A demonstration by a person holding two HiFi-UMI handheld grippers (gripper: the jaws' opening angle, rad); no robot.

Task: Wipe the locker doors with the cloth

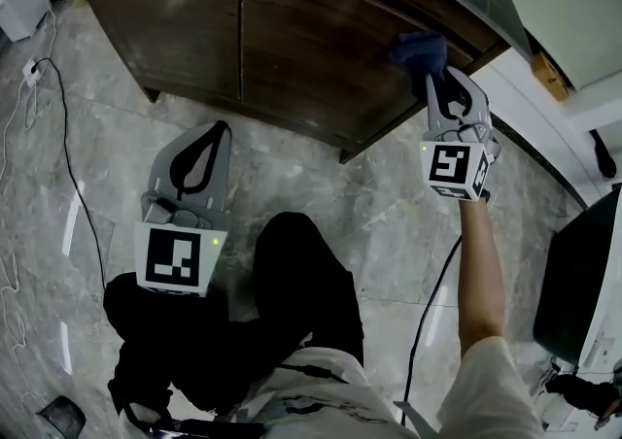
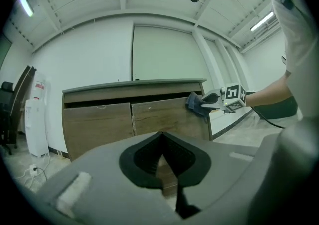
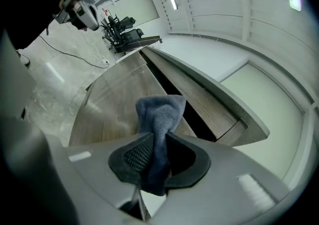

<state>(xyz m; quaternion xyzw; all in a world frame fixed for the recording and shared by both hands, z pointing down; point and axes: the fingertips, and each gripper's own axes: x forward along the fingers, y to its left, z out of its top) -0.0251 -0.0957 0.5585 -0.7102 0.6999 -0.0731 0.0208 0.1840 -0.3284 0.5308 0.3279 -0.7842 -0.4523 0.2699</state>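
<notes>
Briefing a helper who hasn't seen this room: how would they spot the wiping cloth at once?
Find the low brown wooden locker against the white wall. At the top outer corner of its right-hand door, the right gripper pinches the cloth. It is the only soft, dark-blue thing there, amid brown wood and grey plastic.

Floor: grey marble tiles | wooden locker is standing on it | black cable is trailing at left

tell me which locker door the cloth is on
The right-hand door in the head view: the blue cloth, held by the right tool, is at its upper outer corner. The left-hand door has none.
</notes>
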